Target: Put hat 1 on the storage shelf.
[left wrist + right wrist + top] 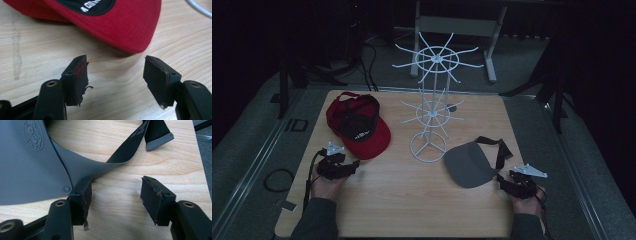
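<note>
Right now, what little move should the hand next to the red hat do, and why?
Probably ease the left gripper forward until the red cap's brim edge sits between its jaws, then close. The jaws stand open over bare table, with the brim just ahead and not touching them. The white wire rack with free arms suggests the cap goes there.

my left gripper sits at about eight o'clock in the high view, held low in the left hand, jaws pointing toward two o'clock and standing wide apart with nothing between them. my right gripper is at about four o'clock, gripped by the right hand, jaws aimed toward ten o'clock, also spread wide and empty. both forearms enter from six o'clock.
</note>
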A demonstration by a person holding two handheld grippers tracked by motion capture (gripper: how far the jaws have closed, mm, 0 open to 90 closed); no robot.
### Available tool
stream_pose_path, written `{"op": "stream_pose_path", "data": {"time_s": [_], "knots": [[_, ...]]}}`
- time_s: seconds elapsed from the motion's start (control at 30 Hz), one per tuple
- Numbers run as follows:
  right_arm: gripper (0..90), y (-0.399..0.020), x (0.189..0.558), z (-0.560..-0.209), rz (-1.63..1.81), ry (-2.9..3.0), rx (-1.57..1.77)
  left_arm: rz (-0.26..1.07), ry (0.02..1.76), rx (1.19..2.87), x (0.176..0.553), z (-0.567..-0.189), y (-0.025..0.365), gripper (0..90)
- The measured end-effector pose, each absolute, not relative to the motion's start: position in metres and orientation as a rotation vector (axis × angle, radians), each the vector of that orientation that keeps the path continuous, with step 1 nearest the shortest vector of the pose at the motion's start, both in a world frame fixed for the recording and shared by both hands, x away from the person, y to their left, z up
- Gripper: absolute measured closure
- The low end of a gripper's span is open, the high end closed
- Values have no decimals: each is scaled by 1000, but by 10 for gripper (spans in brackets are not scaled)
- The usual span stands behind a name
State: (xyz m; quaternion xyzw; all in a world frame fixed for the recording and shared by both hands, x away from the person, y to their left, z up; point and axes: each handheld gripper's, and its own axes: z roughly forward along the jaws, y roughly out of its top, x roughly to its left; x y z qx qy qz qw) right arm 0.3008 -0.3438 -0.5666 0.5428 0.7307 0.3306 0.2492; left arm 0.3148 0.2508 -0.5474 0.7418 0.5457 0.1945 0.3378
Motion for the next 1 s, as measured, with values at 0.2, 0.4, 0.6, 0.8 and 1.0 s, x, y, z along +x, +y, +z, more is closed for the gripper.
{"op": "stream_pose_path", "data": {"time_s": [0.2,0.4,0.6,0.8,1.0], "knots": [[421,-344,301,-567,901,1992,1477,459,1416,1906,322,-545,249,337],[418,-344,301,-567,901,1994,1475,438,1441,1895,332,-549,247,335],[416,-344,301,-567,901,1995,1474,440,1448,1905,341,-549,246,345],[414,-344,301,-567,901,1996,1473,415,1451,1899,347,-552,246,360],[410,-344,301,-567,901,1998,1472,395,1445,1893,353,-553,245,380]]}}
